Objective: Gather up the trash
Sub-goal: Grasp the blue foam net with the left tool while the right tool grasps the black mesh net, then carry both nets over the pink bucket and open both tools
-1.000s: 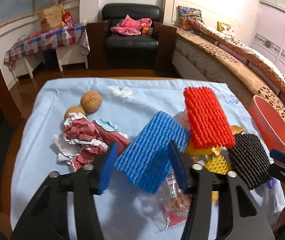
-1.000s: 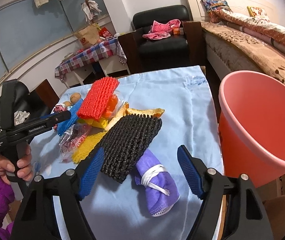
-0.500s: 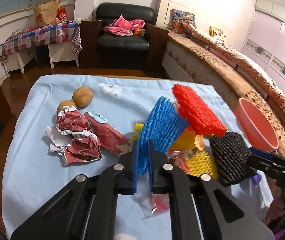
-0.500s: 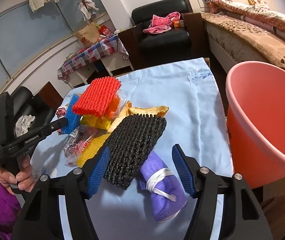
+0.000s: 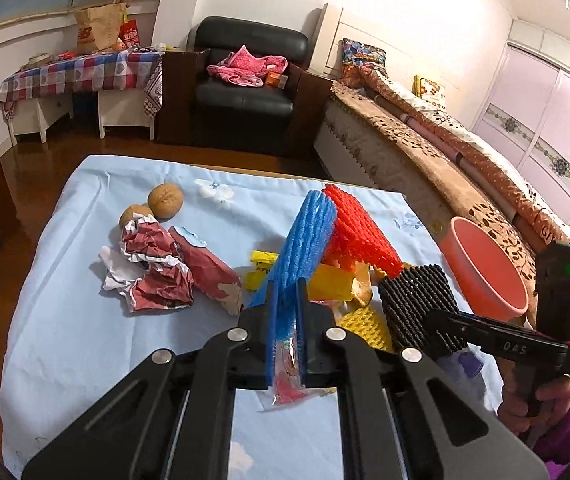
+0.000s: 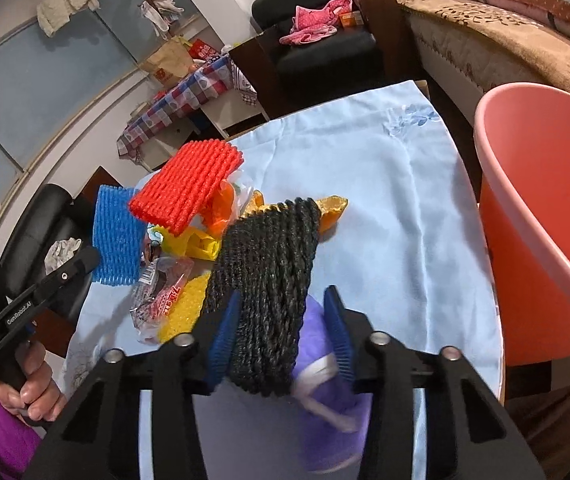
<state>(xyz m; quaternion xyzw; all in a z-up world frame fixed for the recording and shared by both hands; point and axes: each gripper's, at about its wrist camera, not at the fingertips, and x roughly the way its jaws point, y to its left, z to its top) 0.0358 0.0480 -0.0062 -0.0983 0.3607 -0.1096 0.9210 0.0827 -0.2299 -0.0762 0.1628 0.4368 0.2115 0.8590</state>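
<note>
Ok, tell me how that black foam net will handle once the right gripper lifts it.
The black foam net is open-mesh foam, so probably very light. It already bends over the pile, so it will likely flop. The right gripper is open around it and the purple mask; the mask may come along.

The right tool (image 6: 281,328) has its blue pads on either side of the black foam net (image 6: 265,292); whether they press it is unclear. A purple cloth (image 6: 333,412) lies under it, and the pink bin (image 6: 541,216) stands to its right beside the desk (image 6: 397,216).
</note>
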